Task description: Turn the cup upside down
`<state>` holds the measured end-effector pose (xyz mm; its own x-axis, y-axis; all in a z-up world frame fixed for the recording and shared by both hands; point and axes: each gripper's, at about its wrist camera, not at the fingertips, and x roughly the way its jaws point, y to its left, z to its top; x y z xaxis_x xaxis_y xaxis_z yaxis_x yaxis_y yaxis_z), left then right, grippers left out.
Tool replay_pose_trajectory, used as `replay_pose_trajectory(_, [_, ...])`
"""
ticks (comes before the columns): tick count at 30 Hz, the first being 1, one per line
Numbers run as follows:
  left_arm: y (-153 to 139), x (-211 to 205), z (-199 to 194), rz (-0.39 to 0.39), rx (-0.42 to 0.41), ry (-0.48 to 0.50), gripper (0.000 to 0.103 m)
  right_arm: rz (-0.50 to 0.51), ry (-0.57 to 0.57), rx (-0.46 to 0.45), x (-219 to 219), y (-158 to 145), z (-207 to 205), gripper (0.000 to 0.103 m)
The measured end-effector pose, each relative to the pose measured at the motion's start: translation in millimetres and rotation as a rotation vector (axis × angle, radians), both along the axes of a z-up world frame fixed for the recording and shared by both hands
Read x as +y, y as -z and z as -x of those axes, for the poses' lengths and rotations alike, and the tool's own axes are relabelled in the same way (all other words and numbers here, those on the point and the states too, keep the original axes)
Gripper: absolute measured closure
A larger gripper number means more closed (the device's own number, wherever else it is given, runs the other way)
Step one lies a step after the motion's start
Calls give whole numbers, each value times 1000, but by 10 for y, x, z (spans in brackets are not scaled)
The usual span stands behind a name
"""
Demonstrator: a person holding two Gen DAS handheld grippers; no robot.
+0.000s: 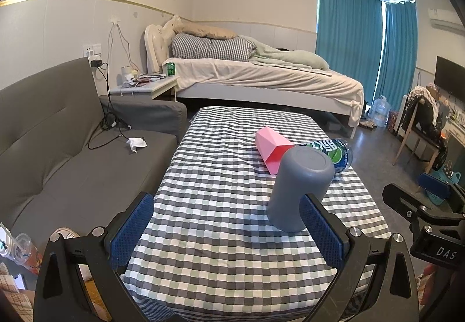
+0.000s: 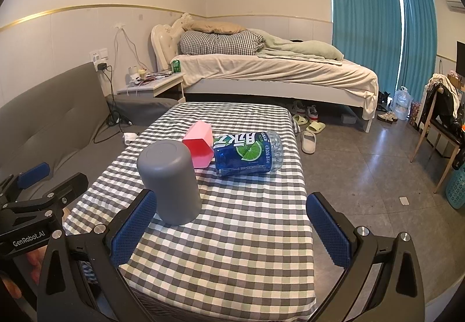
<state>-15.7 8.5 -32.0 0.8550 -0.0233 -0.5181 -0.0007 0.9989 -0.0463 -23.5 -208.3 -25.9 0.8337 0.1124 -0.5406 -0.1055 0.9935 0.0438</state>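
Note:
A grey cup (image 1: pixel 299 188) stands upside down, base up, on the checkered table (image 1: pixel 221 176). It also shows in the right wrist view (image 2: pixel 171 179). My left gripper (image 1: pixel 229 223) is open and empty, its right finger just in front of the cup's lower right side. My right gripper (image 2: pixel 232 223) is open and empty, its left finger in front of the cup's lower left side. The cup sits outside both gaps.
A pink faceted cup (image 1: pixel 273 147) lies on its side behind the grey cup, beside a lying blue water bottle (image 2: pixel 247 153). A grey sofa (image 1: pixel 72 147) is left of the table. A bed (image 1: pixel 261 75) stands behind. Slippers (image 2: pixel 308 133) lie on the floor at right.

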Motion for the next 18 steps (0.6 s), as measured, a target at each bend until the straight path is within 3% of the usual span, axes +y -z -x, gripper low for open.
replay_pose_trajectory(18, [-1,-4,-3,-1,4,0,0,4,0,4,-5,10,-2,0])
